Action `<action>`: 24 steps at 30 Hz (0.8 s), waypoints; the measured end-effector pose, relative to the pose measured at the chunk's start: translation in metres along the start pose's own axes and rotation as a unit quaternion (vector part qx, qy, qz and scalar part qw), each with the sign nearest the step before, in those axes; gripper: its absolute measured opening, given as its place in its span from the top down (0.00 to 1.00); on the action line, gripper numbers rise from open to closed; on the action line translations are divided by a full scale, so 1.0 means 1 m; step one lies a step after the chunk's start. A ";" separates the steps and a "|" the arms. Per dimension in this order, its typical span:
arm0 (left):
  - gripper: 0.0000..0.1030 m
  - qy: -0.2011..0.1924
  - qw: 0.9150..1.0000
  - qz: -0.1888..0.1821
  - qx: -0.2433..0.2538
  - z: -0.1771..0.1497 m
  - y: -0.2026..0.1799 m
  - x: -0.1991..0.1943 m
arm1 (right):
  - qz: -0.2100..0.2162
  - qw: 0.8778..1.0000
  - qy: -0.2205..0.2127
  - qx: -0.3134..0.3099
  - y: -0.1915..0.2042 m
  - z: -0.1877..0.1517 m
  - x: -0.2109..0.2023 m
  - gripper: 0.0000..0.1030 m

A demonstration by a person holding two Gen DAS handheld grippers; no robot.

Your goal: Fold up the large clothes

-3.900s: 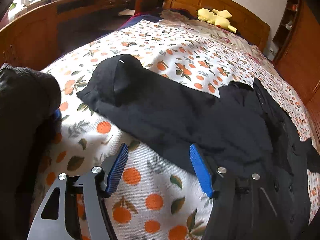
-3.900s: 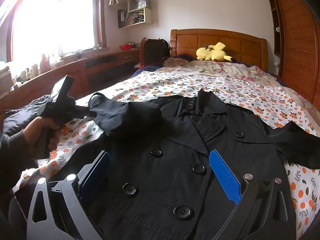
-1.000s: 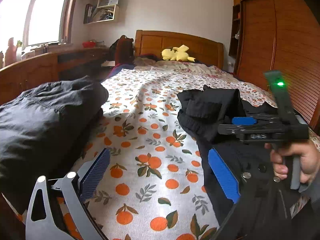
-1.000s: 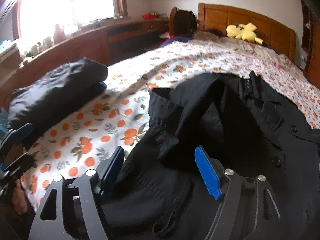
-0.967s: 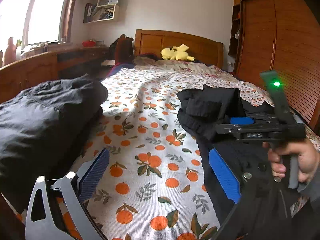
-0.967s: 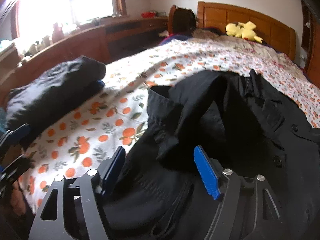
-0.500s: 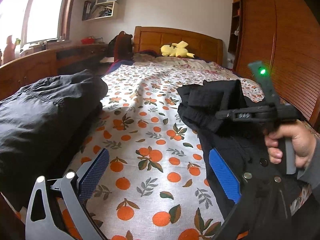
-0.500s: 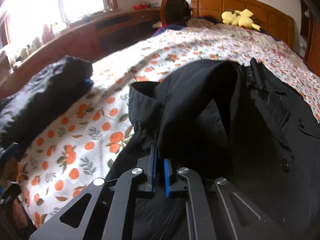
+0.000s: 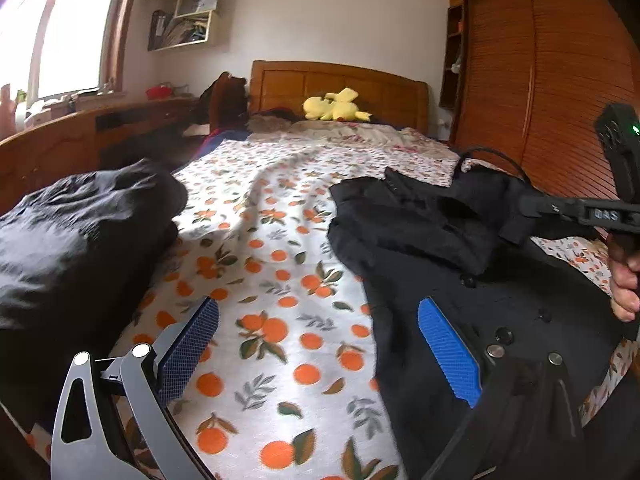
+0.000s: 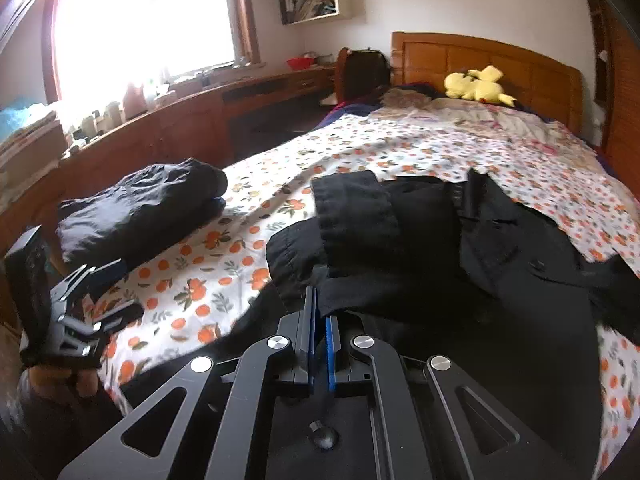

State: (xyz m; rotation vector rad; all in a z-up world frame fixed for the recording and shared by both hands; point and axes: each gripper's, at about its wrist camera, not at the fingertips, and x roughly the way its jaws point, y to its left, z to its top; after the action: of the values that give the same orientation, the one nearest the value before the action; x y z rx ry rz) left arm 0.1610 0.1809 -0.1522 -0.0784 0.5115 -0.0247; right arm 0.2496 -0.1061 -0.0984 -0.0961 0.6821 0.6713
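Observation:
A black buttoned coat [image 9: 472, 272] lies on the bed's right side, with one sleeve folded over its chest [image 10: 360, 216]. My right gripper [image 10: 319, 308] is shut on the black coat's cloth near that sleeve and holds it slightly raised; it also shows at the right edge of the left wrist view [image 9: 576, 210]. My left gripper [image 9: 316, 340] is open and empty, low over the orange-print bedsheet [image 9: 272, 280], its right finger beside the coat's left edge. It shows in the right wrist view [image 10: 96, 300] at the bed's near left corner.
A folded dark garment [image 9: 68, 248] lies on the bed's left side, also in the right wrist view [image 10: 140, 208]. A yellow plush toy [image 9: 336, 109] rests by the wooden headboard [image 9: 340, 84]. A wooden counter [image 10: 192, 120] runs along the left; a wardrobe [image 9: 560, 92] stands right.
My right gripper has shut on the coat's cloth and lifted it up and to the right. My left gripper stays open and has drawn back toward the bed's near edge.

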 end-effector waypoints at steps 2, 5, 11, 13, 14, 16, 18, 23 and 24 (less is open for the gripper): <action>0.02 -0.003 1.000 -0.007 0.003 0.003 -0.006 0.001 | -0.005 1.000 0.000 0.007 -0.005 -0.007 -0.010 0.97; 0.02 -0.009 1.000 -0.018 0.007 0.007 -0.015 0.002 | -0.021 1.000 0.008 0.014 -0.013 -0.023 -0.022 0.96; 0.02 -0.015 0.999 -0.030 0.014 0.011 -0.028 0.005 | -0.063 0.997 0.031 0.017 -0.028 -0.054 -0.031 0.92; 0.02 -0.015 0.999 -0.033 0.015 0.012 -0.030 0.006 | -0.076 0.996 0.038 0.014 -0.034 -0.062 -0.033 0.91; 0.02 -0.016 0.999 -0.034 0.016 0.013 -0.031 0.006 | -0.081 0.996 0.042 0.014 -0.036 -0.066 -0.033 0.91; 0.02 -0.017 0.999 -0.035 0.016 0.013 -0.034 0.007 | -0.095 0.994 0.050 0.013 -0.041 -0.073 -0.033 0.85; 0.02 -0.017 0.999 -0.037 0.016 0.013 -0.035 0.006 | -0.108 0.993 0.054 0.009 -0.043 -0.079 -0.034 0.76; 0.02 -0.016 0.999 -0.042 0.019 0.011 -0.040 0.007 | -0.132 0.990 0.048 -0.004 -0.044 -0.087 -0.045 0.59; 0.02 -0.016 0.999 -0.043 0.020 0.011 -0.041 0.008 | -0.141 0.989 0.044 -0.010 -0.042 -0.087 -0.048 0.57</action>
State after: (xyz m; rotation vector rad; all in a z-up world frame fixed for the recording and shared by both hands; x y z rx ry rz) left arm 0.1727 0.1409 -0.1433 -0.0613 0.4757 -0.1168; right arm 0.1993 -0.1910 -0.1422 -0.2371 0.7301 0.4045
